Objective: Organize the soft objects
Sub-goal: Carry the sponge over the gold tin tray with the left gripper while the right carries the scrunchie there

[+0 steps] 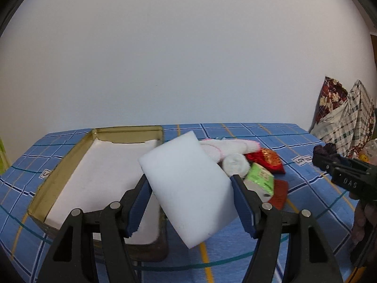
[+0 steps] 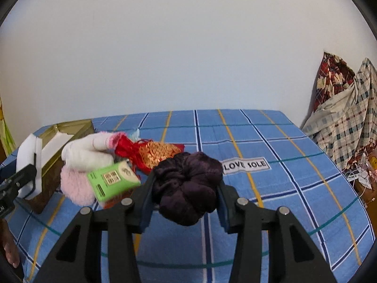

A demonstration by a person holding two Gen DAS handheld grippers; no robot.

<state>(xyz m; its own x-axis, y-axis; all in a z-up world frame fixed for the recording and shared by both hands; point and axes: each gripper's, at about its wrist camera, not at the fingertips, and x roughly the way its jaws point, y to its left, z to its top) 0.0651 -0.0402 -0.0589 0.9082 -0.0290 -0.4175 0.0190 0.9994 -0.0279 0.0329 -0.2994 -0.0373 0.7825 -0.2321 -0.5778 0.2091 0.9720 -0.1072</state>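
A white sponge (image 1: 188,184) is gripped in the left claw (image 1: 190,202) above the gold tin (image 1: 70,155). A dark purple scrunchie (image 2: 188,184) is clamped in the right claw (image 2: 185,202) over the blue checked tabletop (image 2: 282,176).

Matt foam block (image 1: 188,184), velvety scrunchie (image 2: 188,184)

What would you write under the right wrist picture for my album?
The right claw squeezes a dark purple scrunchie above the blue checked cloth, beside a green tissue pack.
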